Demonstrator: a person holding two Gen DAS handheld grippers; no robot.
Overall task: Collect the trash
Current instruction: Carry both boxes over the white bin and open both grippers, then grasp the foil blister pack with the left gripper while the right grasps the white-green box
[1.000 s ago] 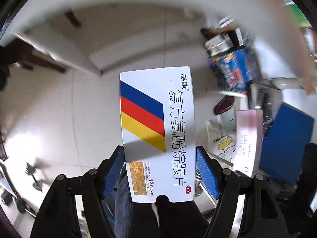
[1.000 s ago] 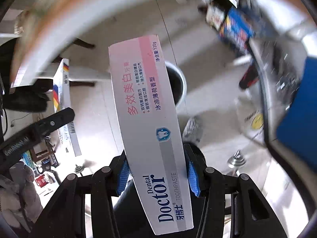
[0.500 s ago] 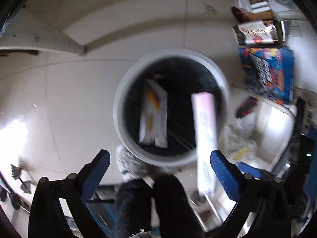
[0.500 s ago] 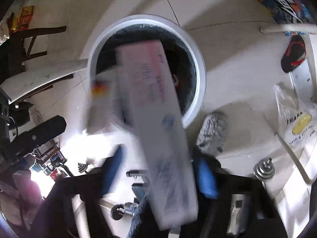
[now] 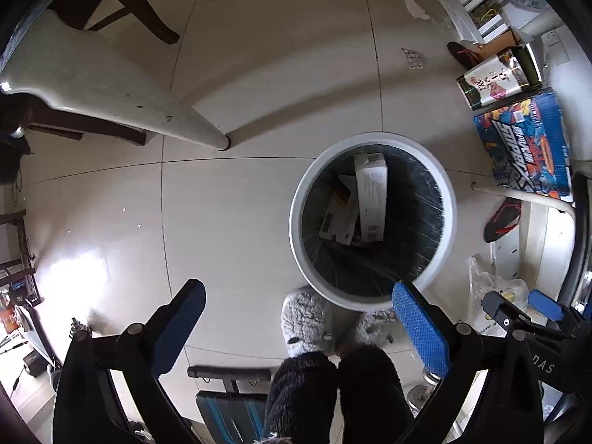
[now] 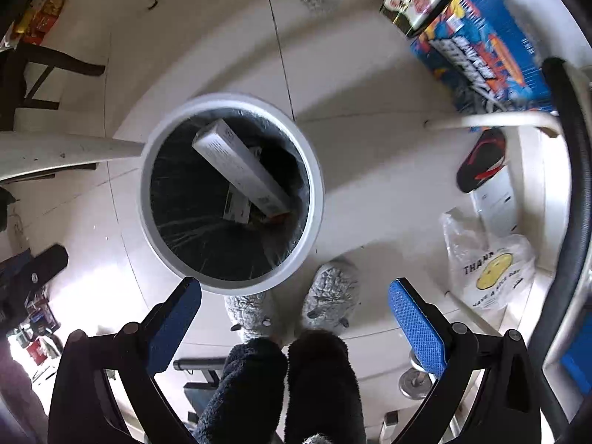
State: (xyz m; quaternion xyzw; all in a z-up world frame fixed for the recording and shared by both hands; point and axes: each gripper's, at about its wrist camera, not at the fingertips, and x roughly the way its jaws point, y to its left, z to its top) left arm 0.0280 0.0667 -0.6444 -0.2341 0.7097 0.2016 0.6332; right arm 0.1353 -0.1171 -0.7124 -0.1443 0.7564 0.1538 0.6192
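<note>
Now the drop step looks finished: both cartons lie inside the white-rimmed trash bin (image 5: 372, 218), on its black liner. The long toothpaste box (image 6: 240, 168) leans slantwise over the medicine box (image 5: 338, 218) at the bottom. Above the bin, the left gripper (image 5: 298, 327) and the right gripper (image 6: 294, 320) point down with jaws spread wide, just opened, nothing between them and touching nothing. Next, I judge, both lift away from the bin to seek more litter, perhaps the blister pack (image 5: 413, 58) on the floor beyond it.
</note>
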